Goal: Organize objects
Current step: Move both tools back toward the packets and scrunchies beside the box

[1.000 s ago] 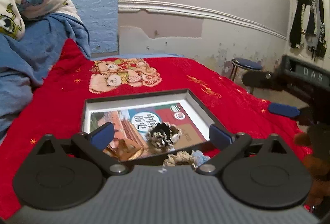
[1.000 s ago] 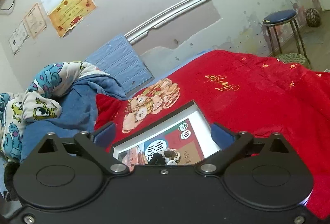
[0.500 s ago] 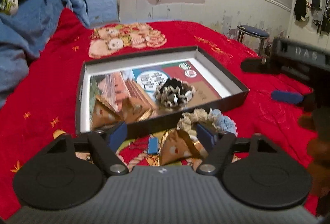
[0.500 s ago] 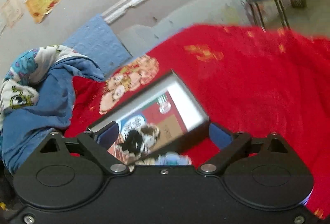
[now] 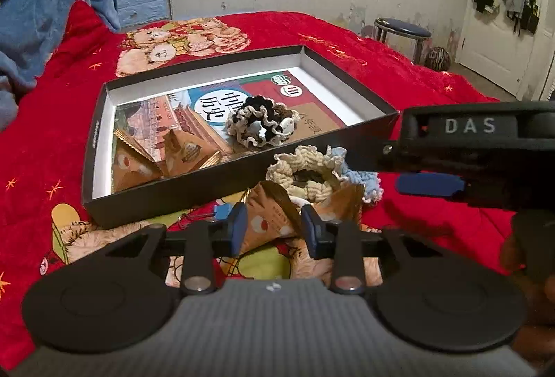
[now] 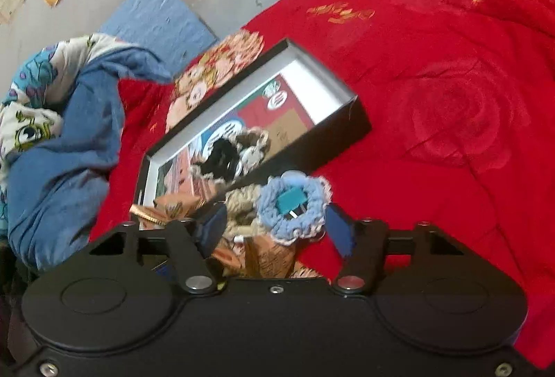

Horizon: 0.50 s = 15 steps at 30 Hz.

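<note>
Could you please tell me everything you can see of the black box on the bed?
The black box is a shallow, open, lidless rectangle, seemingly cardboard, black outside and white on its inner walls. It lies flat on the red blanket. A printed picture sheet covers its floor, bearing a black-and-cream crocheted scrunchie and two brown triangular packets. Against its near wall, outside, lies a beige crocheted scrunchie.

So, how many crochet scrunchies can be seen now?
3. A black and cream scrunchie lies inside the box. A cream scrunchie and a blue scrunchie lie on the blanket before it. Others may be hidden.
</note>
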Motion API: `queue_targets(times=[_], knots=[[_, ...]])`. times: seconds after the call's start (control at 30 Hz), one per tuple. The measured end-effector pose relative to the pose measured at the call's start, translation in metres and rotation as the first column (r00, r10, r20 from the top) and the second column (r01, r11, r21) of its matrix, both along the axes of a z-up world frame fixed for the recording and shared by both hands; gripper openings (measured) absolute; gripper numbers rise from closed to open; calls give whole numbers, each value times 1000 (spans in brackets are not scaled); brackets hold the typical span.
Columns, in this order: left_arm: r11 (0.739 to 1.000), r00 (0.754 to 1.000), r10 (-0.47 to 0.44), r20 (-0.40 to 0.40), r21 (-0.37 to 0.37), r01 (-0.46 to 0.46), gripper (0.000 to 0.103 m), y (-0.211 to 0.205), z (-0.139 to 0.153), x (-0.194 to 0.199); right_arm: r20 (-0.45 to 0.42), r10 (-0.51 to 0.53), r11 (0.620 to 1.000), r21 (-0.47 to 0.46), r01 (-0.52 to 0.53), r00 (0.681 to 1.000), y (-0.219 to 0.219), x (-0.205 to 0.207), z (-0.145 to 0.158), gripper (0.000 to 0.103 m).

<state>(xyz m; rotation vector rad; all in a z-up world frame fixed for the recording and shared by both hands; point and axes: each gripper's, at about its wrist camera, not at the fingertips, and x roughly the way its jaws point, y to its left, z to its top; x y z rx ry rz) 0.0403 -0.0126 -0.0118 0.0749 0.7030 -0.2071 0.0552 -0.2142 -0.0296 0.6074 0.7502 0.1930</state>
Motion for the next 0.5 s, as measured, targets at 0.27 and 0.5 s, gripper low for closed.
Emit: queue_targets(times=[0.27,0.5], knots=[[999,1000,20,-2,25,-20,39,1,-10,8,-52,45,999,11,-44,998,6,4,-8,51],[999,1000,24,3,33,-24,51,-2,-13,13,-98,86,996,7,-86,991,11,7,-14,51]])
